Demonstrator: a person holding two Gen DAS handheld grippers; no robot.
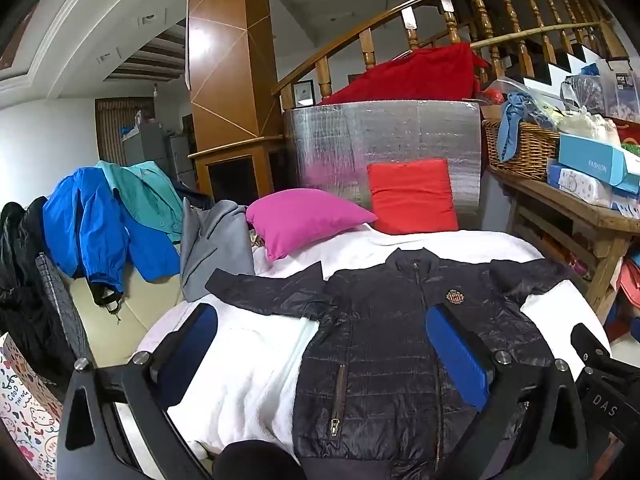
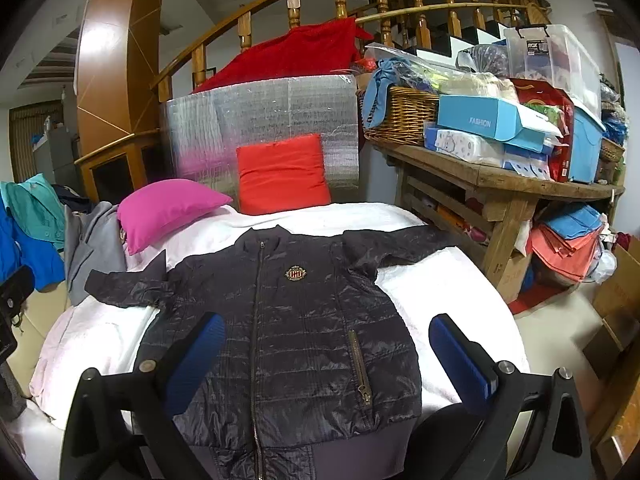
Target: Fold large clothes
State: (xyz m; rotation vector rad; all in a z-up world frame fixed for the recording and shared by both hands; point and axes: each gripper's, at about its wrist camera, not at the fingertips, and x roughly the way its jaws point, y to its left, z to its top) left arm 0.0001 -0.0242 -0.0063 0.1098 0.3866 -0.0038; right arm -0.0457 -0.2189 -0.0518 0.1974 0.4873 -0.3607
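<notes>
Jacket [image 1: 384,344] lies flat, dark and puffy, zipped, gold badge [image 2: 295,273]. Far right, blue box [image 2: 490,122] says FASHION. My claws [image 1: 320,344] [image 2: 326,354] spread wide, holding nothing.

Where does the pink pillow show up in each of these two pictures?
Left wrist view: the pink pillow sits centre-left, beyond the dark jacket.
Right wrist view: the pink pillow lies far left, upper middle.
Shared landmark: the red cushion just right of it.

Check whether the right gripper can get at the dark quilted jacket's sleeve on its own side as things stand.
Probably yes: the right gripper is open and empty, and the sleeve of the dark quilted jacket lies uncovered on the white blanket.
</notes>
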